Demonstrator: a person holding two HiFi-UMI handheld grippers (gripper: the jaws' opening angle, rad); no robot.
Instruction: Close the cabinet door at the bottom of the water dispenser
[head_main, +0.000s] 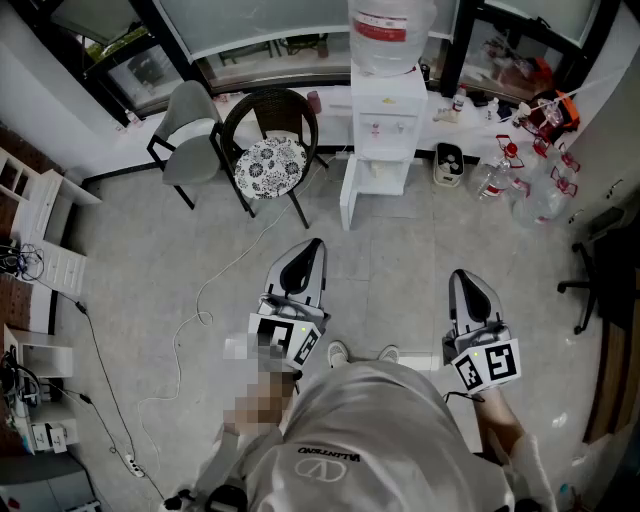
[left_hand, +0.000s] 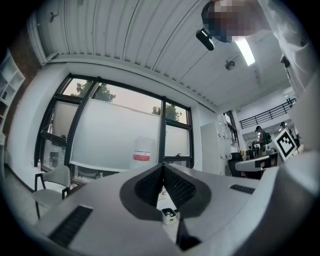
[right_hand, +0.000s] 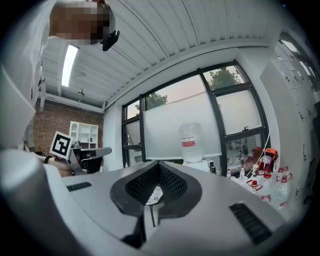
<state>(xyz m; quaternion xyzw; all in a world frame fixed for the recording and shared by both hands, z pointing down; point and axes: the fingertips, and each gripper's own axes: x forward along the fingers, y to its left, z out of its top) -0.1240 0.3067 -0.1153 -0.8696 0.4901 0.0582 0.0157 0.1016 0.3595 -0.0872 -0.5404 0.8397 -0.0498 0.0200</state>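
In the head view, the water dispenser (head_main: 388, 120) is being seen at the far side of the floor, against the window wall. Its cabinet door (head_main: 348, 203) is standing swung out to the left of the open lower compartment (head_main: 384, 178), so the task is being judged as not yet begun. The left gripper (head_main: 314, 248) and the right gripper (head_main: 461, 276) are being held out side by side in front of the person's body, well apart from the dispenser and both pointing toward it, probably so that a walk-up is being lined up. A chair with a patterned cushion (head_main: 271, 160) is standing near the door's left side, where room is being judged tight. In the left gripper view, the jaws are being held fully together with nothing between them, the nose tipped slightly upward, and the dispenser's bottle (left_hand: 142, 152) is being framed just left of the tips. In the right gripper view, the jaws are likewise being pressed together and empty, the tool is being carried level, and the bottle is showing just right of the tips. Closed jaws are being judged as suited to pushing the door's flat face rather than gripping it.
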